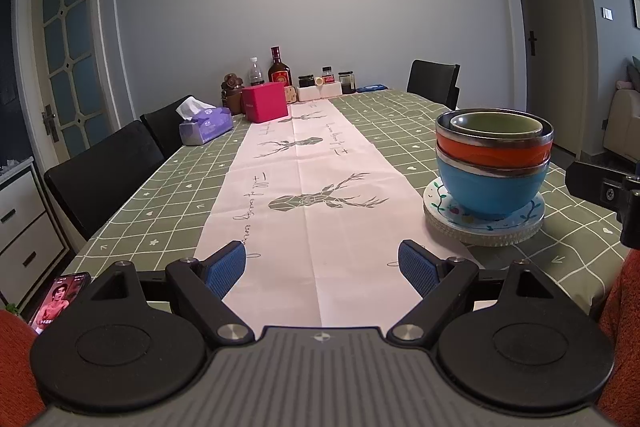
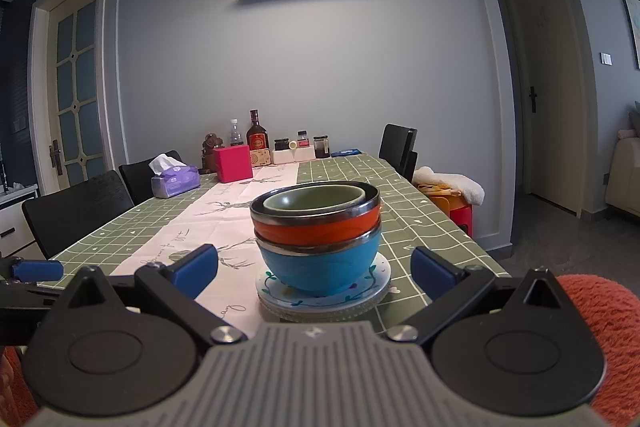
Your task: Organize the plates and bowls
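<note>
Firstly, the long dining table with a green checked cloth [image 1: 168, 183] fills most of both views, and a pale pink paper runner printed with grey deer [image 1: 304, 163] lies along its middle. Black chairs [image 1: 108, 171] stand at its left side. At the far end, near the wall, there are a pink square box [image 1: 266, 102], a purple tissue pack [image 1: 205, 125] and a dark glass bottle with a red label [image 1: 279, 67].

On the right part of the cloth stands the stack of dishes. The round white plates with a painted vine pattern [image 2: 324, 293] are at the bottom; on them sits the blue bowl with a metal rim [image 2: 318, 263], in it the orange bowl with a metal rim [image 2: 316, 225], and in that the small green bowl [image 2: 314, 201].

The left gripper [image 1: 322, 265] is wide open over the runner and holds nothing. The right gripper [image 2: 314, 265] is also wide open, its blue pads [image 2: 196, 269] apart on either side of the stack, without touching it.
</note>
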Available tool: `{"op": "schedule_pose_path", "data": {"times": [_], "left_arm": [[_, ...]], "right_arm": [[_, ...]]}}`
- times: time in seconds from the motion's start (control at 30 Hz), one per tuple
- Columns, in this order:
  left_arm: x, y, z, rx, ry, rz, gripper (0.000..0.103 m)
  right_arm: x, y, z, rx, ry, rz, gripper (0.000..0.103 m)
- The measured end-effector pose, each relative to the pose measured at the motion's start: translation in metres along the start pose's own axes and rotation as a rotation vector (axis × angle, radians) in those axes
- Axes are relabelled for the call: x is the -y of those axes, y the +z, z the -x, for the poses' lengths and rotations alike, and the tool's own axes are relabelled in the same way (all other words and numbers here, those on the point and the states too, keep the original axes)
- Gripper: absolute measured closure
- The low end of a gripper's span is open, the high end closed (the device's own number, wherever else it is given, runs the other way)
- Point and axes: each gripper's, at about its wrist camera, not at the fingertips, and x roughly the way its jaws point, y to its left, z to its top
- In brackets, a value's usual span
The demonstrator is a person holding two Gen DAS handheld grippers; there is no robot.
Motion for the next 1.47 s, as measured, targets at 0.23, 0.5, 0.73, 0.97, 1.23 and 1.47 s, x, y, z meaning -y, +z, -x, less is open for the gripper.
{"op": "schedule_pose_path", "data": {"times": [0.23,0.5,0.73,0.97,1.23,1.47], "left_arm": [[-0.0014,0.0008,0.0013,0.002,0.002,0.004,0.002],[-0.0022,0.0012,0.0019,0.003,0.004,0.004,0.002],[-0.0028,0.0013,0.0021,0.003,0.004,0.005,0.002],[-0.0034,0.0022,0.0019,0.003,0.005,0.008,0.002],[-0.0047,0.0027,0.0025,0.003,0.008,0.011,0.002],[-0.0063,0.0033,0.0029,0.004,0.010,0.013,0.002]], "right_arm": [[-0.0003,-0.0001,0.0002,-0.001,0.000,0.002,0.003],[-0.0003,0.0002,0.0001,0.000,0.001,0.003,0.003],[-0.0004,0.0002,-0.0001,0.000,0.002,0.003,0.003],[-0.0014,-0.0002,-0.0012,-0.003,0.007,0.007,0.003],[-0.0016,-0.0006,-0.0018,-0.004,0.007,0.008,0.003],[-0.0019,-0.0007,-0.0020,-0.004,0.007,0.008,0.003]]}}
